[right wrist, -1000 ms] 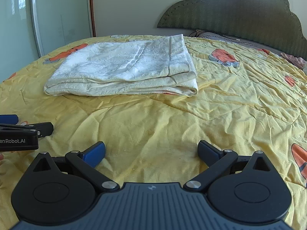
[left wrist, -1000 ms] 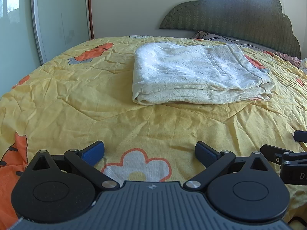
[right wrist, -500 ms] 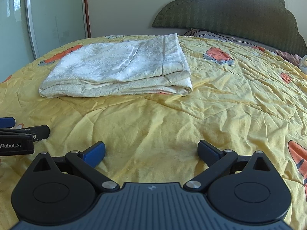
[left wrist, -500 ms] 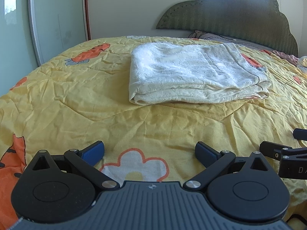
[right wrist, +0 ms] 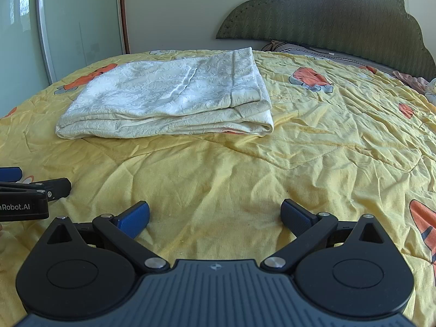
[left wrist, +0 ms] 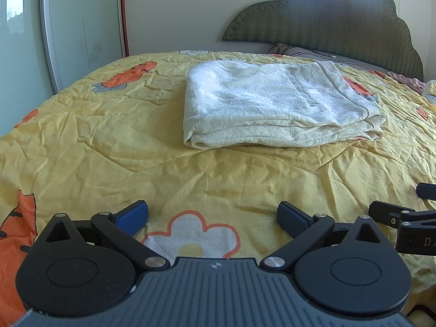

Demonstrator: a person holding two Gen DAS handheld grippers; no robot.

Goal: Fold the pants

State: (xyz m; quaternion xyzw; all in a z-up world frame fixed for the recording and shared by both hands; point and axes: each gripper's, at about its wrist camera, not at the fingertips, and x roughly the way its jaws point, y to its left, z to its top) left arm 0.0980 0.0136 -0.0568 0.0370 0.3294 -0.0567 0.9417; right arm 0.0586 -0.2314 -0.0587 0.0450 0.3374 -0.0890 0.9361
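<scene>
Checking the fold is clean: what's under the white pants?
The pants lie folded in layers on the yellow quilt. A sliver of orange print peeks out at the front edge. Anything else beneath is covered.
</scene>
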